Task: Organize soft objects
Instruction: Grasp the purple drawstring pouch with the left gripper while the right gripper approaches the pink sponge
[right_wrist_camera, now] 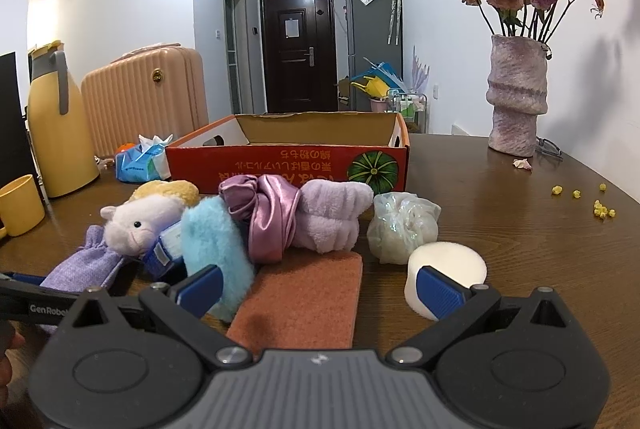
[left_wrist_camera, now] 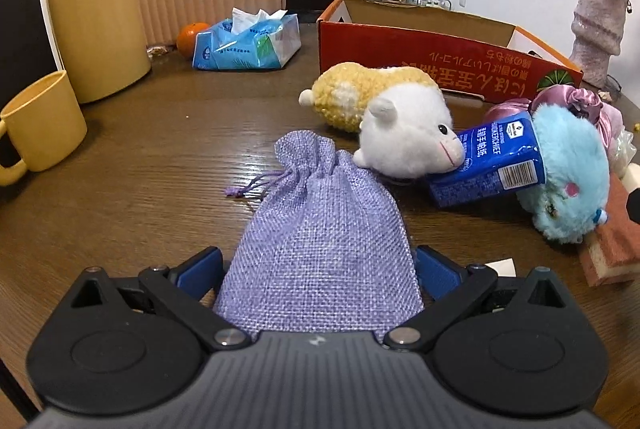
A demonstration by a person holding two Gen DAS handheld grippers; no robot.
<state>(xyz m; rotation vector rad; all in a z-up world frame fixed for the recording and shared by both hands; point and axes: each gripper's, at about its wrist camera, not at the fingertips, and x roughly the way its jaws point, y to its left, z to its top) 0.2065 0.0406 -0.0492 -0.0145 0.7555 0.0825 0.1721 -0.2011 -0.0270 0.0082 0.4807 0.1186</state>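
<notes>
A lilac burlap drawstring pouch (left_wrist_camera: 320, 241) lies flat on the wooden table, its lower half between the spread fingers of my left gripper (left_wrist_camera: 318, 271), which is open. Beyond it lie a white-and-yellow alpaca plush (left_wrist_camera: 404, 137), a blue handkerchief pack (left_wrist_camera: 488, 161) and a light blue plush (left_wrist_camera: 572, 181). My right gripper (right_wrist_camera: 320, 289) is open, low over an orange scouring pad (right_wrist_camera: 304, 293). A round white sponge (right_wrist_camera: 448, 265) sits by its right finger. Behind are a satin scrunchie (right_wrist_camera: 268, 213), a lilac fleece piece (right_wrist_camera: 336, 217) and a white mesh ball (right_wrist_camera: 404, 225). The red cardboard box (right_wrist_camera: 280, 165) stands open at the back.
A yellow mug (left_wrist_camera: 40, 125) and a tall yellow jug (left_wrist_camera: 96, 17) stand at the left. Nearby are a tissue pack (left_wrist_camera: 248, 41) and an orange (left_wrist_camera: 191, 37). A vase of dried roses (right_wrist_camera: 516, 97) stands far right, with yellow crumbs (right_wrist_camera: 600, 209) on the table.
</notes>
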